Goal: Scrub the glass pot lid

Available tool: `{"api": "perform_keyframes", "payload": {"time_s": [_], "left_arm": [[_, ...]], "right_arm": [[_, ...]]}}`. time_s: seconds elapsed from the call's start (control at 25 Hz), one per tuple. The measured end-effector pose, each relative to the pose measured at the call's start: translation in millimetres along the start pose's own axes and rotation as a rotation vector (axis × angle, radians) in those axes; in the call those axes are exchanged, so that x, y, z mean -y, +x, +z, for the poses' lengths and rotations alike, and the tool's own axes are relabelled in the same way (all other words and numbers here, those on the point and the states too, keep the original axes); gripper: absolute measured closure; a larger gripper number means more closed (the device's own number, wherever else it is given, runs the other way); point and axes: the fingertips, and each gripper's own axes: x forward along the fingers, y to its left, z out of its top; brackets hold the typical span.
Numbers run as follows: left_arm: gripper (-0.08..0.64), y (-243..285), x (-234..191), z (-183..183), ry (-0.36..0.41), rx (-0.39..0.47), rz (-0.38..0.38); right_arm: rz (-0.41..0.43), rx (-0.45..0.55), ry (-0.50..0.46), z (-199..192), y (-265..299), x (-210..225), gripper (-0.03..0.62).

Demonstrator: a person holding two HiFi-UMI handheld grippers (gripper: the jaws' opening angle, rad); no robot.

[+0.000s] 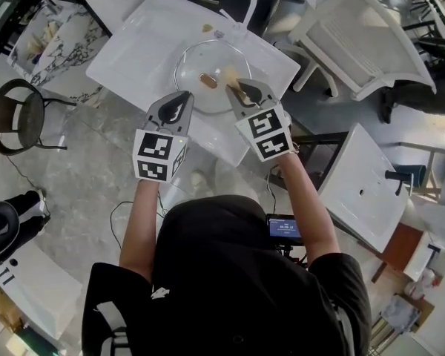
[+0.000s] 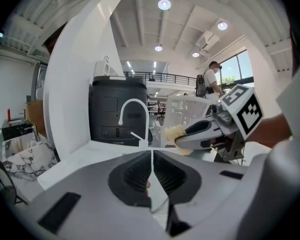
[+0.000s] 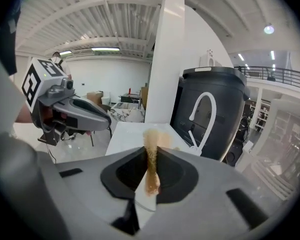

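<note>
**Lid scrub: pad's loaded, lid's waiting on the desk**

We've got the glass pot lid (image 1: 208, 64) lying knob-up on the white desk (image 1: 130, 50), just past both grippers and near the white faucet (image 2: 133, 115) at the far edge. That seems a sensible spot, flat and handy for rinsing.

Our right hand-held gripper (image 3: 151, 170) is clamped on a yellow-brown scrub pad (image 3: 151, 154). It's pinched thin so a strip pokes out ahead of the jaws, and we reckon that free end is what does the rubbing.

Our left hand-held gripper (image 2: 151, 159) has its jaws pressed together with nothing between them that we can see. From above, both tips sit over the lid's near rim. We can't tell if either touches it, though they look raised.
</note>
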Motion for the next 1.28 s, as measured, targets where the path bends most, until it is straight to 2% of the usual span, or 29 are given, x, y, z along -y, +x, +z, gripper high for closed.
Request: {"api": "perform_keyframes", "payload": {"time_s": [0.16, 0.56, 0.76, 1.04, 1.28], "left_arm": [[0.548, -29, 1, 18, 0.027, 0.059, 0.021], [0.548, -75, 9, 64, 0.078, 0.184, 0.044], [0.548, -75, 16, 85, 0.111, 0.215, 0.063], [0.548, -88, 53, 122, 0.136, 0.268, 0.096], [0.548, -105, 88, 132, 0.148, 0.297, 0.132]], "right_arm": [[-0.04, 0.048, 0.021, 16, -20, -12, 0.561], [-0.111, 0.17, 0.0, 66, -67, -27, 0.563], [-0.117, 0.217, -0.041, 88, -84, -18, 0.563], [-0.107, 0.289, -0.052, 106, -129, -5, 0.563], [-0.089, 0.313, -0.059, 102, -164, -5, 0.563]]}}
